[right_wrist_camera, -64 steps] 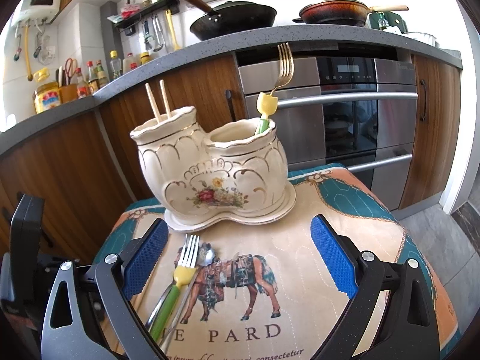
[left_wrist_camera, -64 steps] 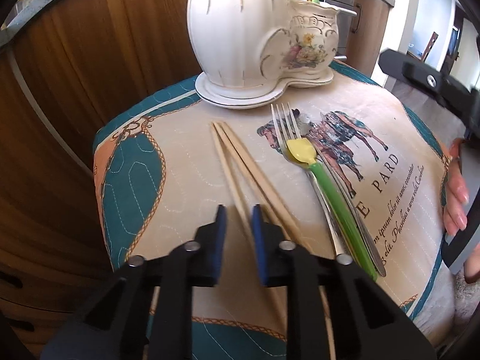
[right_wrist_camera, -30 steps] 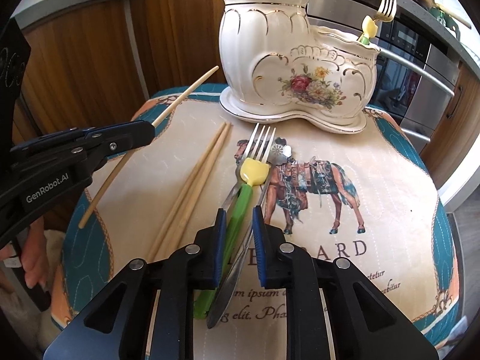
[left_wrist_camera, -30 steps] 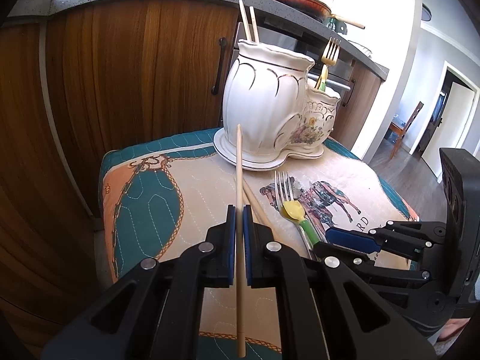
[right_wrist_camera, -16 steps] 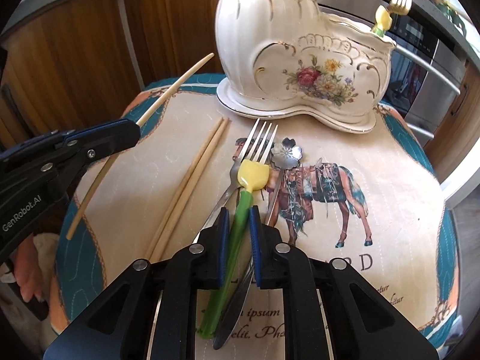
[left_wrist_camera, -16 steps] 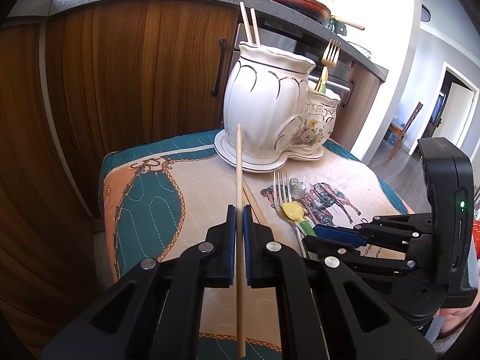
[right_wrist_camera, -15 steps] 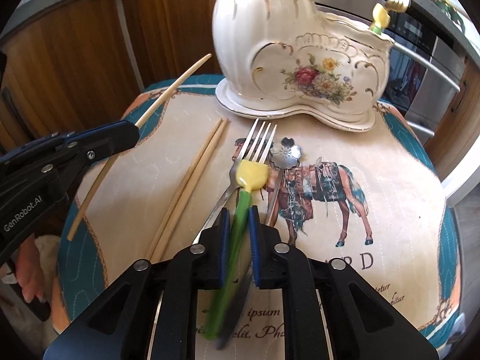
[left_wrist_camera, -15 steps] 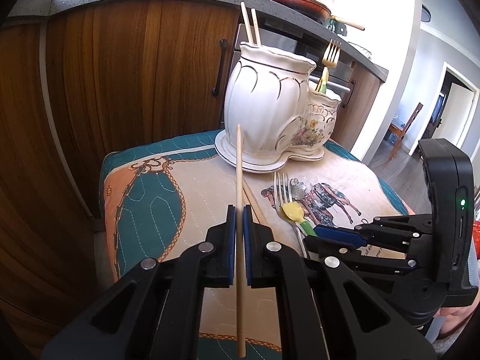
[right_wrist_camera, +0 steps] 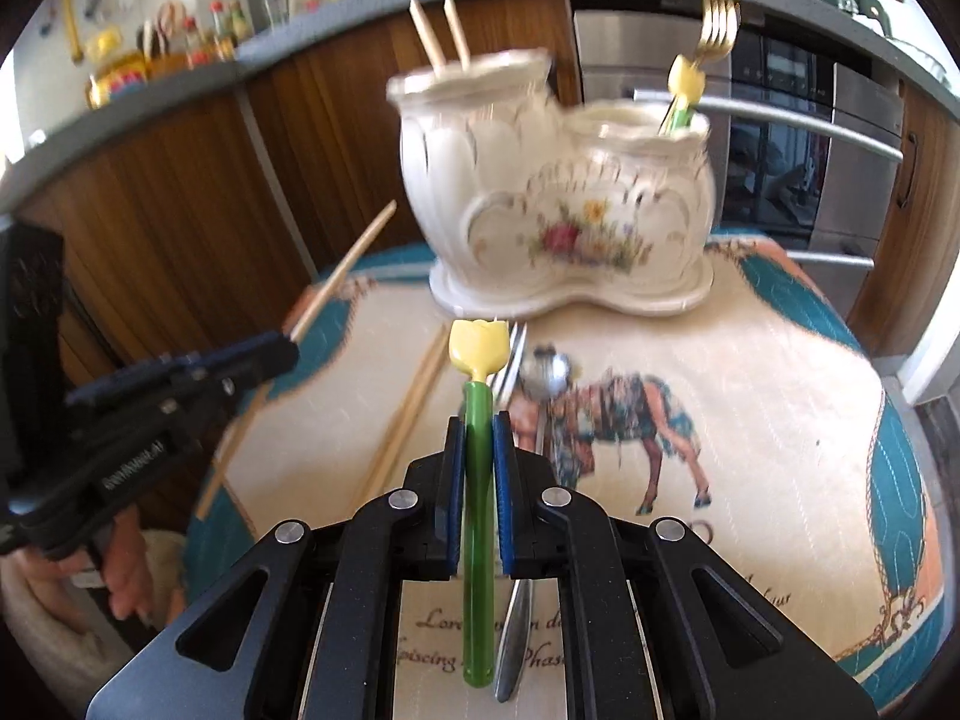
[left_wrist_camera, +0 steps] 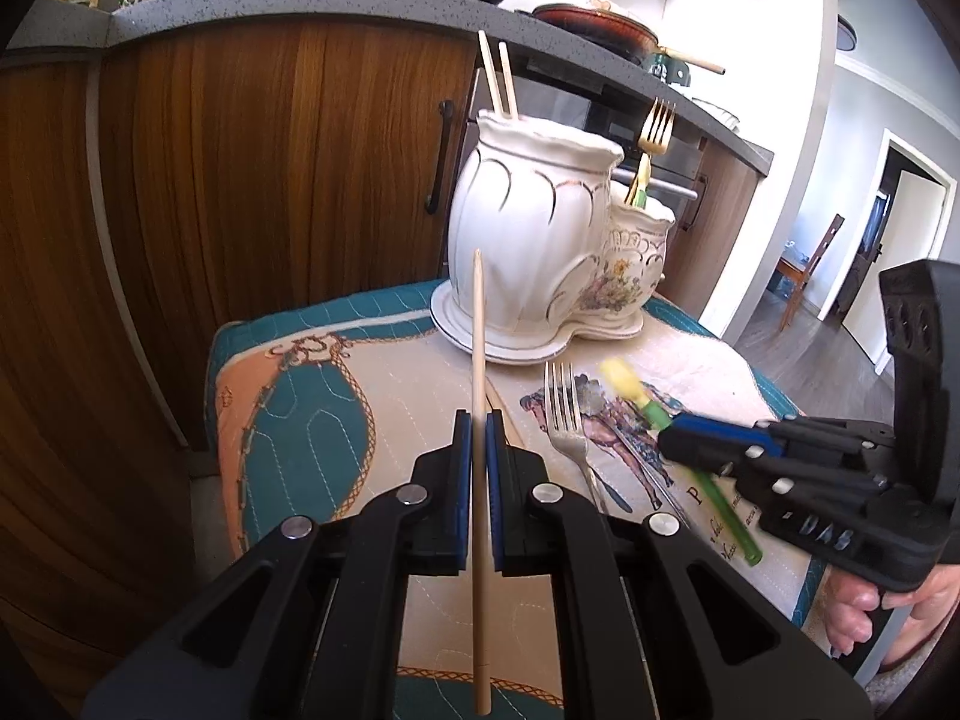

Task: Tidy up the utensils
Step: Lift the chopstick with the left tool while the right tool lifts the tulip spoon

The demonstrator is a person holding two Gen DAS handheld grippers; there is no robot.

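- My left gripper (left_wrist_camera: 478, 432) was clamped tight on a single chopstick (left_wrist_camera: 478, 360), gripped near the middle with its thin end pointing up and ahead toward the holder (left_wrist_camera: 540, 240).
- I judged that chopstick belonged in the tall left cup of the holder, where two chopsticks (left_wrist_camera: 498, 75) already stood; to do it well I would have to tip it steeper and lead with the lower end so it cleared the rim.
- Two more chopsticks (right_wrist_camera: 408, 414) lay side by side on the cloth (right_wrist_camera: 750, 372), left of the forks, not yet picked up.
- A silver fork (left_wrist_camera: 564, 414) lay flat on the cloth beside a spoon (right_wrist_camera: 549, 372), both waiting their turn.
- My right gripper (right_wrist_camera: 478, 456) had just been closing and now pinched the green handle of the tulip-topped utensil (right_wrist_camera: 478, 396), which stood clear of the cloth, yellow end forward.
- The grip sat around the middle of the handle, so I thought it balanced well enough; squeezing firmly mattered, since the smooth handle could slide.
- I judged its place was the low right cup, where a matching green one and a gold fork (right_wrist_camera: 717, 24) already stood; I needed to come in without knocking that fork.
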